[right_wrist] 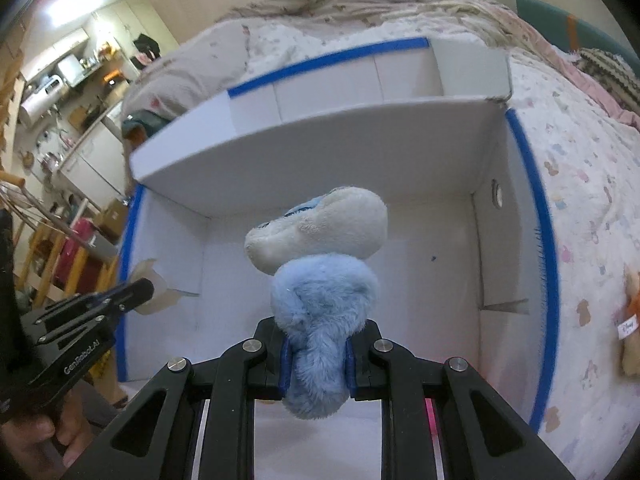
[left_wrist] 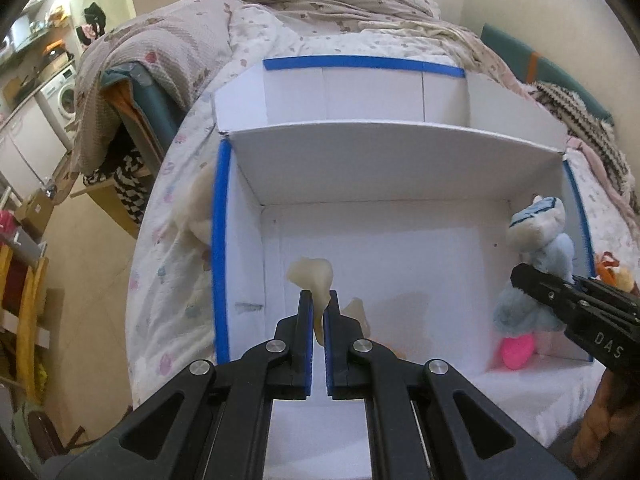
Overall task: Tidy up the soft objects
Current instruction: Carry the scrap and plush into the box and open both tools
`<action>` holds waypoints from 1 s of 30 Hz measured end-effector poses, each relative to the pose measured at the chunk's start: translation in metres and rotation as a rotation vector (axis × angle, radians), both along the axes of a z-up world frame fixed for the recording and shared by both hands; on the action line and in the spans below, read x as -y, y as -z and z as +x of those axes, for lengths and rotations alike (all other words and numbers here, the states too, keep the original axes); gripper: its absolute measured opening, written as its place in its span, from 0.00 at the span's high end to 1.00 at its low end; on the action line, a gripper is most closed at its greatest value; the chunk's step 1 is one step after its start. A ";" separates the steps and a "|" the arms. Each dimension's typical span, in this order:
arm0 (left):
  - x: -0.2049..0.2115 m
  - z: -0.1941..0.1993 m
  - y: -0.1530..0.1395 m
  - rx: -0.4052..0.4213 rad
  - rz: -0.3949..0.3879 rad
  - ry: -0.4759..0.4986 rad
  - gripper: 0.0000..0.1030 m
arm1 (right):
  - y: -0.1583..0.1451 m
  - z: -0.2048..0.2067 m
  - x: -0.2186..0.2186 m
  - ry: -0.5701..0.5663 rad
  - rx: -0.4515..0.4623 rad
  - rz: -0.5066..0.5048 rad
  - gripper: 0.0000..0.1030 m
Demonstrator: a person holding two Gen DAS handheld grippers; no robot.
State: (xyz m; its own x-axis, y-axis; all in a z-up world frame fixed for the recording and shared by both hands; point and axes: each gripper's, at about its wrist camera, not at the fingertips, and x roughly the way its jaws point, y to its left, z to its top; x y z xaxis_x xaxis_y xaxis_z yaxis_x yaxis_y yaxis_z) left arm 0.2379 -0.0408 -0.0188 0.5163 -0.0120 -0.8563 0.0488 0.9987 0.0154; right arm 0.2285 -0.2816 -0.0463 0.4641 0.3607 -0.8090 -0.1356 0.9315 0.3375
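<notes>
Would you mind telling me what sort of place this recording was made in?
Most likely a small home, a bedroom open to a kitchen or laundry corner. A bed with rumpled bedding bears the white box, a washing machine stands at the far left, and cluttered shelves hang behind.

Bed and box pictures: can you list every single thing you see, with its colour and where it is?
Box: one, white with blue tape edges, open on the bed.
Bedspread: one, white with pastel prints, under the box.
Blue plush toy: one, blue and cream, over the box, in the right gripper.
Cream soft piece: one, pale cream, in the left gripper.
Washing machine: one, white, far left.
Left gripper: black, shut on the cream soft piece.
Right gripper: black, shut on the blue plush toy.
</notes>
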 end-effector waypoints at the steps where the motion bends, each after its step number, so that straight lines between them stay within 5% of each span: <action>1: 0.002 0.003 0.003 0.001 0.008 0.002 0.96 | 0.004 0.003 -0.001 -0.001 -0.010 -0.008 0.79; 12: 0.016 0.030 0.035 -0.023 0.079 0.019 0.96 | 0.030 0.018 -0.017 -0.023 -0.074 -0.074 0.78; 19: 0.015 0.037 0.049 -0.042 0.056 0.016 0.96 | 0.048 0.020 -0.016 0.021 -0.148 -0.049 0.76; 30: 0.008 0.040 0.055 -0.076 0.048 -0.011 0.95 | 0.038 0.015 -0.007 0.054 -0.133 0.002 0.65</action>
State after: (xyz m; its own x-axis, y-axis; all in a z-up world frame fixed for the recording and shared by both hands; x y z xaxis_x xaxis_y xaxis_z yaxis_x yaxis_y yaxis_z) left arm 0.2783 -0.0492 -0.0735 0.4496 0.0356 -0.8925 0.0403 0.9974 0.0600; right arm 0.2435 -0.2746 -0.0847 0.3716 0.3396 -0.8640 -0.0397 0.9356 0.3507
